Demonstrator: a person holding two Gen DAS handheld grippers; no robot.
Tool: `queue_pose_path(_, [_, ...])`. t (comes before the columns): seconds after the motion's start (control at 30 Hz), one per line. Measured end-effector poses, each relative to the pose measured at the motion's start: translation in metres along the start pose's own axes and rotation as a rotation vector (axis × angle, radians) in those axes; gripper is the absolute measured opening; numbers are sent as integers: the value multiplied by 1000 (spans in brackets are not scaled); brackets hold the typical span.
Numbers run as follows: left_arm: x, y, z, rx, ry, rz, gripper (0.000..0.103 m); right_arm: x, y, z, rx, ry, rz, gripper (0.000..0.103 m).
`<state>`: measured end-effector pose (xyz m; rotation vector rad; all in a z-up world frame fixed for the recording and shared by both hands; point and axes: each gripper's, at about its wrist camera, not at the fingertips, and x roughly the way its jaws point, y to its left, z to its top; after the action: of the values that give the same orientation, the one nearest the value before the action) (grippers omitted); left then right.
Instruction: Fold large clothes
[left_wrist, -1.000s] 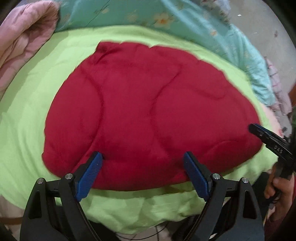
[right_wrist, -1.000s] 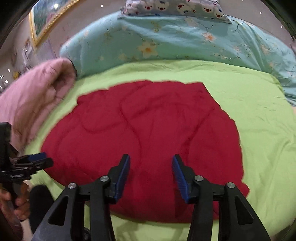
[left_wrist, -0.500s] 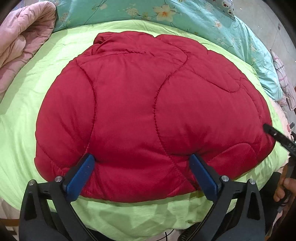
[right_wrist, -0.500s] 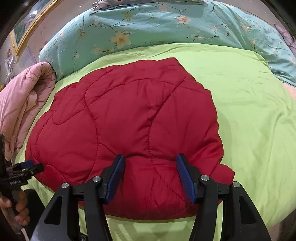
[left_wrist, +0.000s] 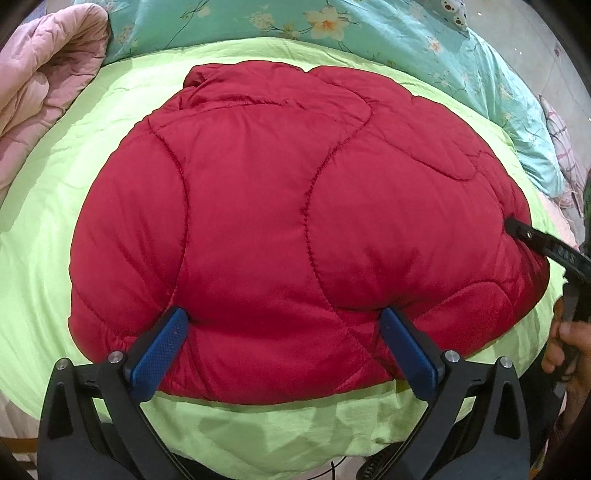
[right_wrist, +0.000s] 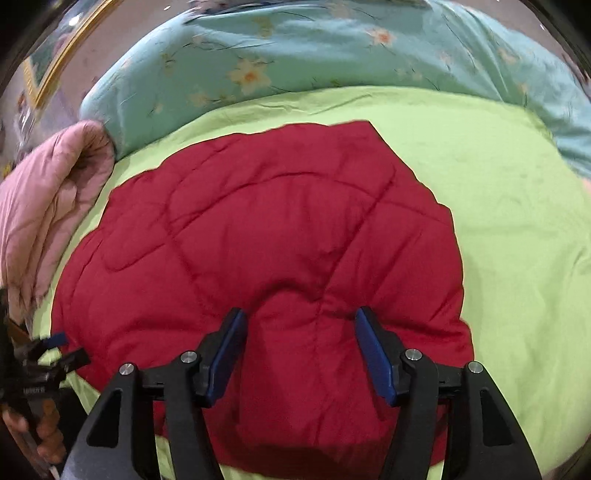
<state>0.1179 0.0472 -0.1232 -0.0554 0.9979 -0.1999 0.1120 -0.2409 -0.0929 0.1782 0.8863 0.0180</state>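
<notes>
A large red quilted jacket (left_wrist: 288, 221) lies spread flat on a lime-green sheet (left_wrist: 55, 236). It also shows in the right wrist view (right_wrist: 280, 236). My left gripper (left_wrist: 284, 317) is open, its blue-padded fingers pressing on the jacket's near hem. My right gripper (right_wrist: 299, 317) is open, its fingers straddling a raised bump of the jacket's near edge. The right gripper also shows at the right edge of the left wrist view (left_wrist: 517, 229), touching the jacket's side. The left gripper shows at the lower left of the right wrist view (right_wrist: 62, 350).
A pink quilt (left_wrist: 40, 74) is bunched at the left of the bed. A teal floral duvet (left_wrist: 369, 33) lies along the far side. The bed's near edge (left_wrist: 258, 443) runs just below the left gripper. Bare green sheet (right_wrist: 517, 221) lies right of the jacket.
Both grippers have moved forward and down onto the jacket's near edge. The jacket has bulged up between the right gripper's fingers.
</notes>
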Motion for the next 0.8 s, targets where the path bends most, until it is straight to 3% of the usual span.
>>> queue_pose_path(0.17, [-38, 5, 4, -6, -70, -87, 103, -8, -2, 4, 20, 5, -2, 62])
queue_pose_path(0.3, [-55, 23, 24, -67, -129, -98, 103, -32, 2, 12, 42, -52, 24, 63])
queue_pose_path(0.37, [-48, 29, 36, -89, -121, -67, 103, -36, 5, 20, 27, -68, 29, 63])
queue_pose_path(0.53, [-7, 41, 51, -117, -31, -24, 103, -12, 7, 25, 5, -9, -12, 63])
queue_pose_path(0.8, [2, 36, 54, -95, -34, 39, 103, -11, 8, 19, 0, -3, -22, 63])
